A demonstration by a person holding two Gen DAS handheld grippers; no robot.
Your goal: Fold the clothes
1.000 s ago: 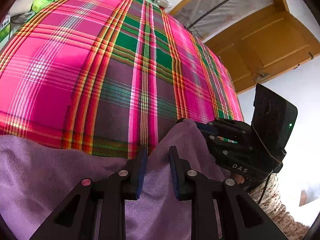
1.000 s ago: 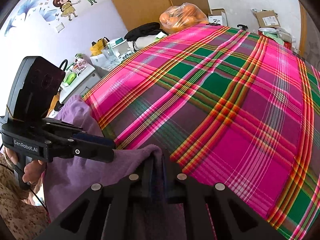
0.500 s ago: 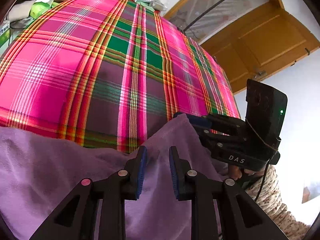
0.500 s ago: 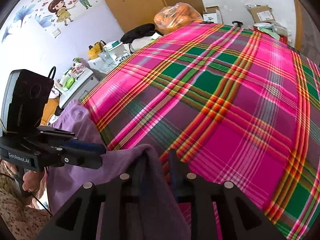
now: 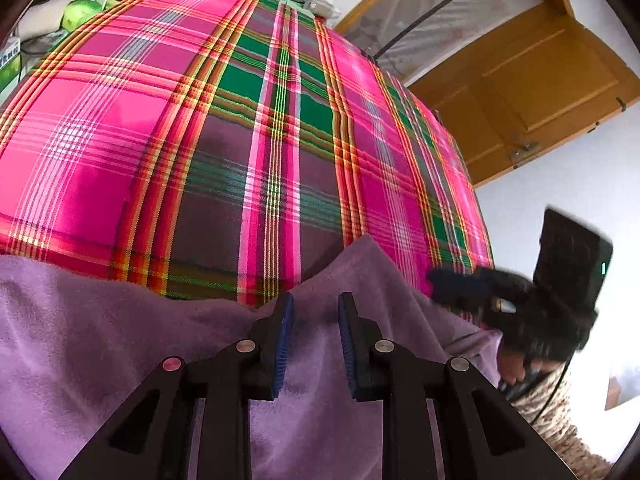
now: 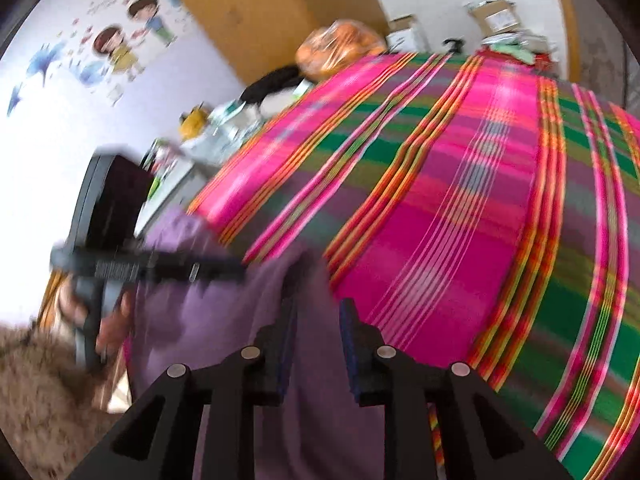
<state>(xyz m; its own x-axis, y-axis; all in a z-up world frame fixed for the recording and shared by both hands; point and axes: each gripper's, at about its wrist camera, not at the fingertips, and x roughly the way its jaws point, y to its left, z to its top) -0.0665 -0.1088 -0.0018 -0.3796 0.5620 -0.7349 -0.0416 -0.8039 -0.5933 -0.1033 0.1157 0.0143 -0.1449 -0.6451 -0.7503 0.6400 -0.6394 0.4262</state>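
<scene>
Draping over the near edge of the plaid-covered bed point(image 5: 260, 128), the purple fleece garment point(image 5: 100, 344) fills the lower frame, its long edge running left to right. Left gripper point(image 5: 314, 312) fingers stand parted above the fleece, holding nothing; right gripper point(image 6: 318, 316), blurred, looks released too, cloth between and below its fingers.

Plaid-covered bed point(image 5: 224, 128) bare across its middle and far stretch, purple garment point(image 5: 80, 344) heaped along its near edge, orange bag point(image 6: 340, 50) and cardboard boxes point(image 6: 496, 16) crowding its far edge, cluttered side table point(image 6: 208, 136) just beside its left edge
</scene>
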